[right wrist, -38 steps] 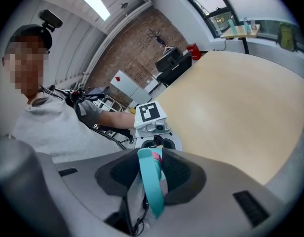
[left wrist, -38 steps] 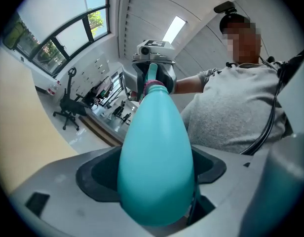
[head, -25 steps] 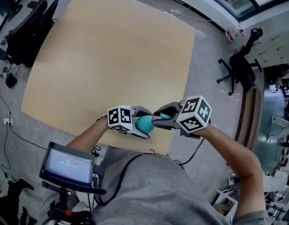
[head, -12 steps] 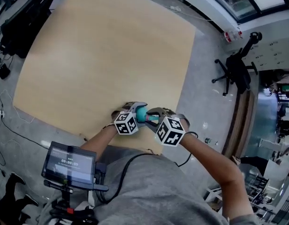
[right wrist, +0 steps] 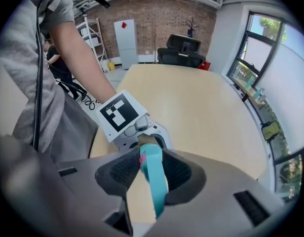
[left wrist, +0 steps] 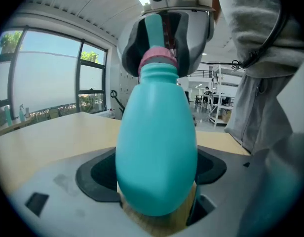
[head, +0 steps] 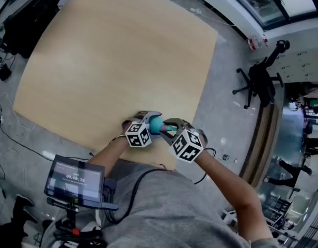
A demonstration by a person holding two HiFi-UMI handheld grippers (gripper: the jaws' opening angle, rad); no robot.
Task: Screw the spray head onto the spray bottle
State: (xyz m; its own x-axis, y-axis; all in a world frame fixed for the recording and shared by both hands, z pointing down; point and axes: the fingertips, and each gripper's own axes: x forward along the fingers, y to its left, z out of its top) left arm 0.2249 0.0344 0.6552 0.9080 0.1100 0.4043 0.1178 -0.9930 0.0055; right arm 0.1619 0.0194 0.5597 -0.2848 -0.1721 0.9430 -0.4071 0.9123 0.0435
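A teal spray bottle (head: 156, 123) (left wrist: 157, 152) sits upright between the jaws of my left gripper (head: 144, 129) (left wrist: 157, 186), which is shut on its body. On the bottle's neck is a pink collar (left wrist: 158, 58), with the teal spray head (left wrist: 153, 28) (right wrist: 154, 181) above it. My right gripper (head: 172, 132) (right wrist: 152, 191) comes down from above and is shut on the spray head. Both grippers meet low over the wooden table (head: 117, 61), near its front edge. Whether the bottle's base touches the table I cannot tell.
A small screen on a stand (head: 74, 179) is at the person's left, below the table's edge. Office chairs stand left (head: 25, 25) and right (head: 259, 79) of the table. Cables lie on the floor at the left.
Both grippers have come down together toward the table's front edge, carrying bottle and spray head. The right gripper has tipped to point more steeply down. Over the last half second they barely move.
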